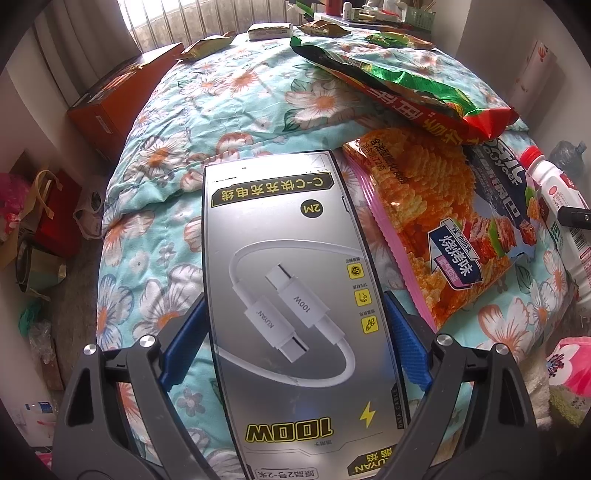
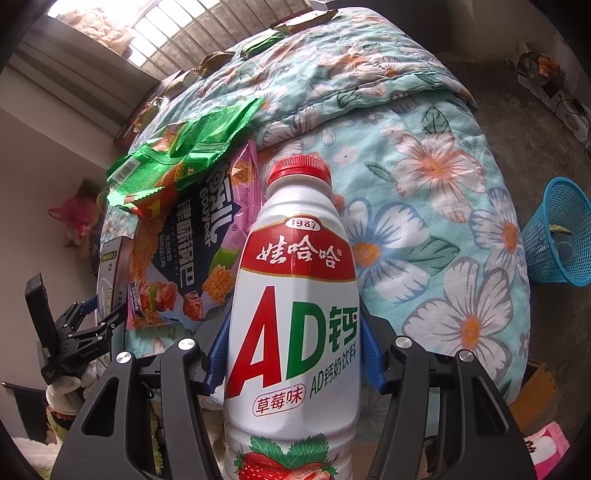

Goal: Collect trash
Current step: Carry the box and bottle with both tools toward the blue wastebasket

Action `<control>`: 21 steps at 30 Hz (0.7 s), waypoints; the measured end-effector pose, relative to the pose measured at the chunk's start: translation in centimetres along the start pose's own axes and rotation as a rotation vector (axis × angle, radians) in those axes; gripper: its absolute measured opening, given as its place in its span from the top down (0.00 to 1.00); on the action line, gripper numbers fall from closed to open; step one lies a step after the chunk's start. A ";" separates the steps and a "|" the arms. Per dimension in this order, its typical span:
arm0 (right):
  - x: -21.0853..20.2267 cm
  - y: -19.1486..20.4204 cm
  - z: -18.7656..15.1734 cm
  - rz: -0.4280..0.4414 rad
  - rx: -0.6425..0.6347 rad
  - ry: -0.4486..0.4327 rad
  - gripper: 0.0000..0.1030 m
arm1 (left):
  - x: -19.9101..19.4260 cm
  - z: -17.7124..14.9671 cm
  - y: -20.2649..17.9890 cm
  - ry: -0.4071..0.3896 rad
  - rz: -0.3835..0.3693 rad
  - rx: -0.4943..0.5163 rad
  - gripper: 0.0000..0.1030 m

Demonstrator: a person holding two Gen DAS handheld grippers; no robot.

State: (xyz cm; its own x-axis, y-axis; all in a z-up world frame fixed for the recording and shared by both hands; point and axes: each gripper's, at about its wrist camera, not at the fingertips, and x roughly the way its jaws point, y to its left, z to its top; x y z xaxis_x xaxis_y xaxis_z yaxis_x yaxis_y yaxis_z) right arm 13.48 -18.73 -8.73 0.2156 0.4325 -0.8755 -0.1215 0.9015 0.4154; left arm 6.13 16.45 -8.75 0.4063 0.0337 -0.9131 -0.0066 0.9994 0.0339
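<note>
My left gripper (image 1: 295,325) is shut on a grey cable box (image 1: 291,280), its blue pads pressing both long edges over the floral quilt (image 1: 229,107). My right gripper (image 2: 295,350) is shut on a white AD calcium milk bottle (image 2: 295,295) with a red cap; the bottle also shows at the right edge of the left wrist view (image 1: 554,206). An orange snack bag (image 1: 436,221) lies beside the box, with a green and red snack bag (image 1: 399,81) above it. The left gripper also appears in the right wrist view (image 2: 99,314).
A blue mesh waste basket (image 2: 557,236) stands on the floor right of the bed. Small wrappers (image 1: 203,48) and a flat box (image 1: 269,31) lie at the quilt's far end. An orange carton (image 1: 114,99) and bags (image 1: 48,221) sit left of the bed.
</note>
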 end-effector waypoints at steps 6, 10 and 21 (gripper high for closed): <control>-0.3 0.1 -0.2 0.004 -0.002 -0.009 0.45 | -0.1 0.0 0.1 -0.001 0.000 0.000 0.17; -0.6 0.1 -0.4 0.012 0.000 -0.016 0.45 | -0.4 -0.1 0.2 -0.009 0.005 -0.007 0.17; -1.6 0.0 -0.6 0.037 -0.002 -0.043 0.45 | -2.4 -0.4 0.3 -0.048 0.021 -0.015 0.17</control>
State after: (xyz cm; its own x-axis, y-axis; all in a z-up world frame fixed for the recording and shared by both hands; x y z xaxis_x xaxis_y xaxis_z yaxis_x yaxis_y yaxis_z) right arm 12.54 -19.47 -7.51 0.2526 0.4656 -0.8482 -0.1316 0.8850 0.4466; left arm 4.80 16.65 -6.67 0.4490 0.0549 -0.8918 -0.0295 0.9985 0.0466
